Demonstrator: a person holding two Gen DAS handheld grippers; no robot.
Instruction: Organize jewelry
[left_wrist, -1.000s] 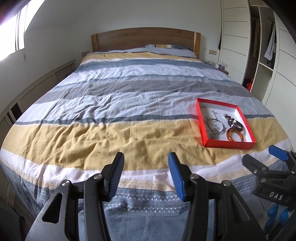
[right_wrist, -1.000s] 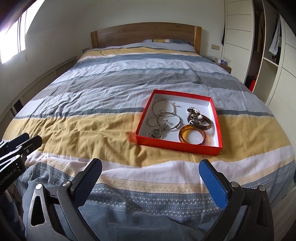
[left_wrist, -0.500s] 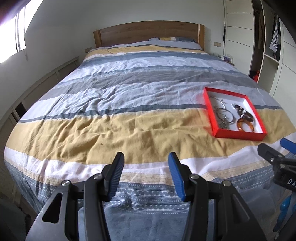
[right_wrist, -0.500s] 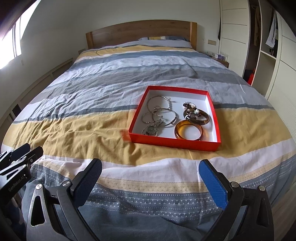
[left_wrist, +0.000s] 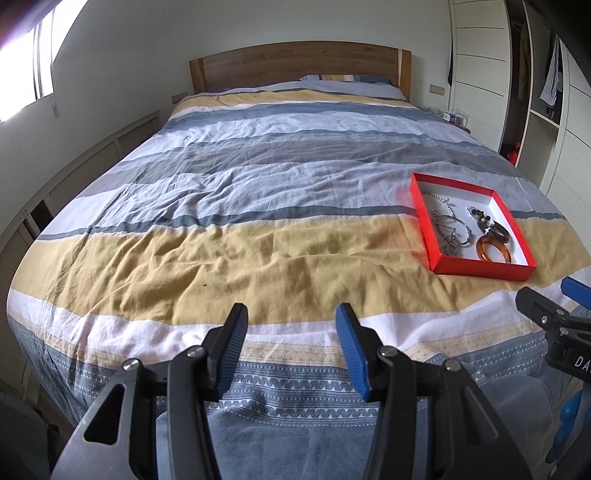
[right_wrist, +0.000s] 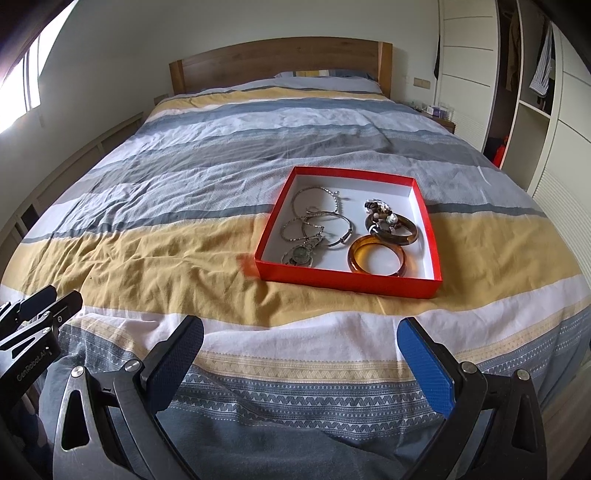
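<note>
A red box (right_wrist: 334, 276) with a white inside lies on the striped bed, seen at the right in the left wrist view (left_wrist: 480, 272). It holds an amber bangle (right_wrist: 376, 255), a dark brown bangle with beads (right_wrist: 392, 223), silver chains and a thin bangle (right_wrist: 317, 221), and a pendant (right_wrist: 301, 254). My right gripper (right_wrist: 301, 338) is open and empty at the foot of the bed, in front of the box. My left gripper (left_wrist: 290, 325) is open and empty, to the left of the box.
The striped duvet (left_wrist: 258, 206) covers the whole bed up to a wooden headboard (left_wrist: 295, 62). A wardrobe with open shelves (right_wrist: 532, 92) stands at the right. A window (left_wrist: 22, 77) and low wall panels run along the left.
Both grippers have drifted slightly; the box sits a little farther right in the left wrist view and a little closer in the right wrist view. Both jaws stay open.
</note>
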